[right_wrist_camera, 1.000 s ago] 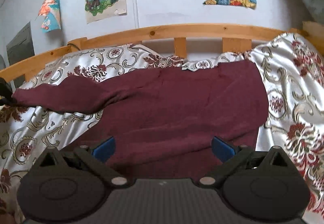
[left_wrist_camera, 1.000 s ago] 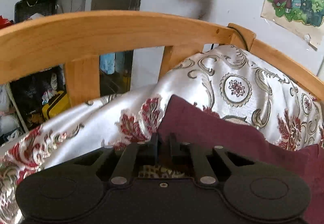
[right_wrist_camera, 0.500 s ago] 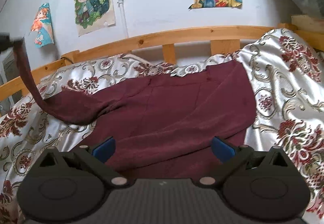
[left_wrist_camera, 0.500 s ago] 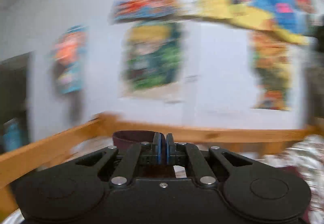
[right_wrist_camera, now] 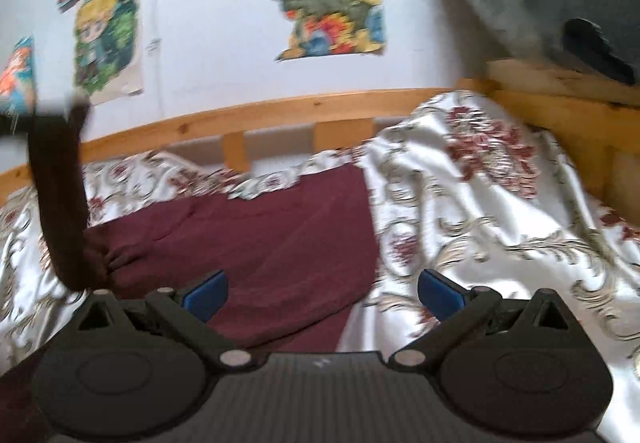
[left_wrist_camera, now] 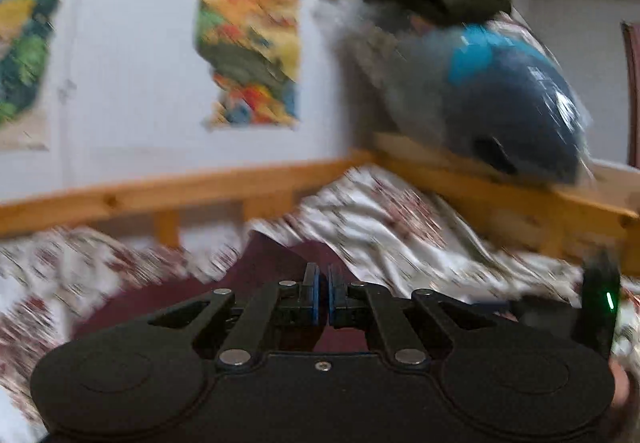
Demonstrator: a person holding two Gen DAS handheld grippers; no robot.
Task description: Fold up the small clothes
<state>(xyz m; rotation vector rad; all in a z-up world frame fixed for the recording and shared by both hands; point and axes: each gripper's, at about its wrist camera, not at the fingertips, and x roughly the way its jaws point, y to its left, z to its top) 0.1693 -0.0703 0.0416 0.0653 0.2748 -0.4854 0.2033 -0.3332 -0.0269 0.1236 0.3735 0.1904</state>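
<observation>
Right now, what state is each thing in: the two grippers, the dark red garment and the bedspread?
left gripper: shut on the sleeve.
right gripper: open, holding nothing, above the garment.
maroon garment: lying spread on the bed.
sleeve: lifted off the bed, hanging taut.
floral bedspread: rumpled.

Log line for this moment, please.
left gripper: shut on maroon garment sleeve, lifted | right gripper: open, empty, over garment | surface: floral bedspread
</observation>
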